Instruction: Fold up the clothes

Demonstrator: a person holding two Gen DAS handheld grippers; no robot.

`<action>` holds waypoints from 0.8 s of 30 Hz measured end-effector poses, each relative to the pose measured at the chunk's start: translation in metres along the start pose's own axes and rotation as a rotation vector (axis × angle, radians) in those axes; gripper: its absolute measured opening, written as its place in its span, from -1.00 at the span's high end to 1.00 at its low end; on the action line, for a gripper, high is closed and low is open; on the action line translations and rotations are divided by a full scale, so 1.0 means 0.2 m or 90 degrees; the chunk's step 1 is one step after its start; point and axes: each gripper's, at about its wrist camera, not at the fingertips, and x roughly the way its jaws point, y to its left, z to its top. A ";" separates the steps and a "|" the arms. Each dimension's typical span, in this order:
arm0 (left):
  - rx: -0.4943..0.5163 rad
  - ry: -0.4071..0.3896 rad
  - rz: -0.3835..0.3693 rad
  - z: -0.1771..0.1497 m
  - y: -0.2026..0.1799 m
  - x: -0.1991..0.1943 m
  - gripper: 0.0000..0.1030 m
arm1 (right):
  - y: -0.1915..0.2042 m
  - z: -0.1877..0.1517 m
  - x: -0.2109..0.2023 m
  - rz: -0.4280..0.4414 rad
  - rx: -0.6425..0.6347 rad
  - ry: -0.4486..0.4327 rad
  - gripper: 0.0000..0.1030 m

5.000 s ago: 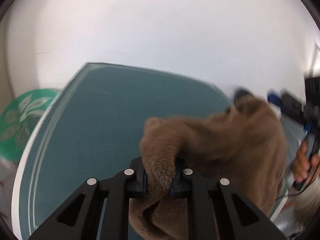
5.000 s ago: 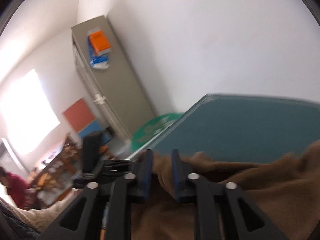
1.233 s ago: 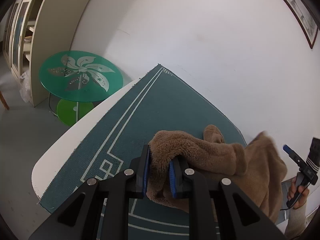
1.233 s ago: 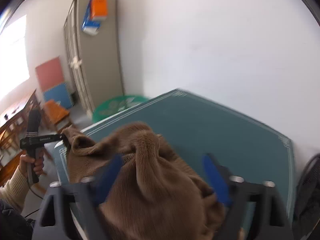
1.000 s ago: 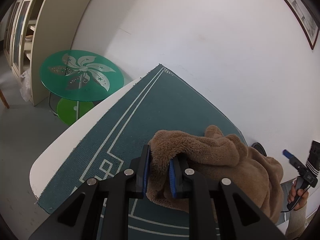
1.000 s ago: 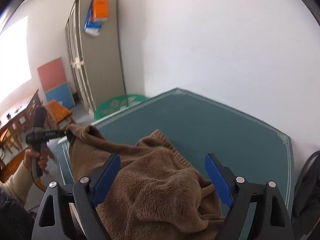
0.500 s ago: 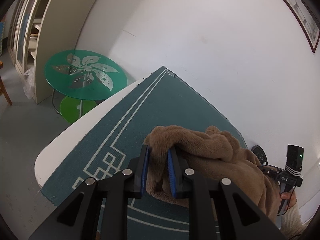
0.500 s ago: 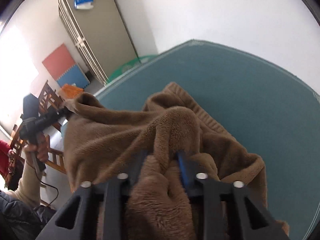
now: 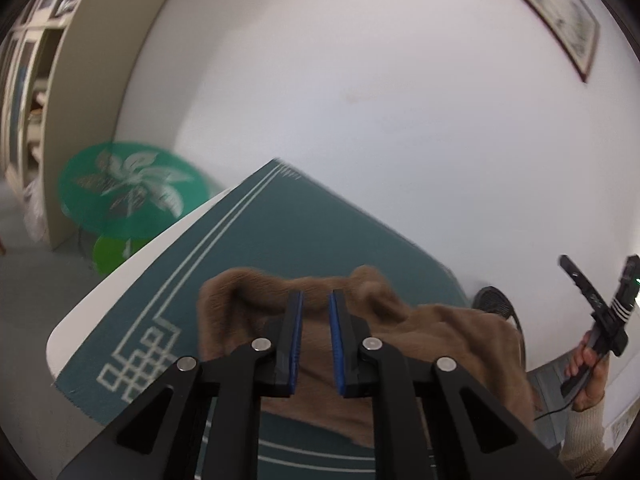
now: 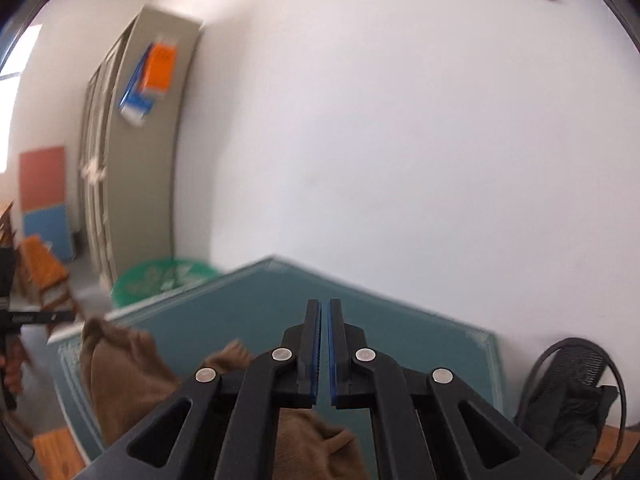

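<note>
Fleece, a plush brown garment, lies crumpled on the teal woven counter beneath both tongs. Left tongs stand parted, gripping nothing; right tongs are nearly closed, empty.

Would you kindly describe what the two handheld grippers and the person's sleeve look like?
Both the left gripper and the right gripper are matte black, with angular linkage arms with triangular cut-outs and round silver pivot pins. Their slim fingers carry blue inner pads. The sleeve is cream knit, and a thin black cable trails below the hand.
</note>
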 end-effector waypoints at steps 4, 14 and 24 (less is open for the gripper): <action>0.029 -0.030 -0.002 0.04 -0.07 -0.09 0.71 | -0.07 -0.05 0.03 0.093 0.057 0.044 0.92; -0.004 -0.052 0.037 0.04 0.08 -0.22 0.71 | -0.21 -0.30 0.24 0.219 0.210 0.155 0.58; -0.031 0.033 0.058 -0.10 0.23 -0.08 0.70 | -0.21 -0.39 0.25 0.217 0.185 0.182 -0.74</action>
